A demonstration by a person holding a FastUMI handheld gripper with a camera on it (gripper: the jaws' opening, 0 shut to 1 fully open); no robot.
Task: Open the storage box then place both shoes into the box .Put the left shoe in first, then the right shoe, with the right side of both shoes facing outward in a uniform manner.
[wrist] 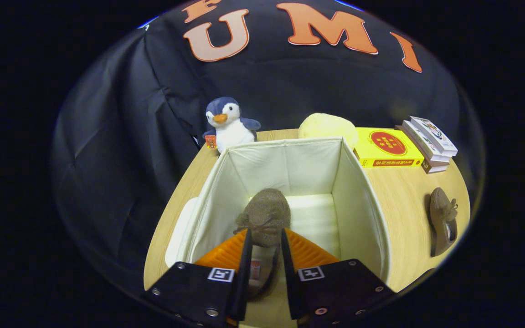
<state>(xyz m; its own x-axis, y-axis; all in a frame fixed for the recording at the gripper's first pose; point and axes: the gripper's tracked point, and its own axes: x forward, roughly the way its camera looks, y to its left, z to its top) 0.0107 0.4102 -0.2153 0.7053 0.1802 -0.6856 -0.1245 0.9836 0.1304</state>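
Observation:
The cream fabric storage box (356,200) stands open on the wooden table, its mouth facing up. My gripper (265,243) is shut on a brown suede shoe (265,214), gripped by its heel end between the orange fingers (226,253). The shoe hangs toe-forward inside the box, over the left half of the white floor; I cannot tell whether it touches the floor. The second brown shoe (442,221) lies on its side on the table, to the right of the box.
A penguin plush (229,124) stands behind the box's left back corner. A yellow round cushion (327,126) sits behind the box. A yellow book (388,146) and a small stack of books (429,143) lie at the back right. A white lid (179,230) lies left of the box.

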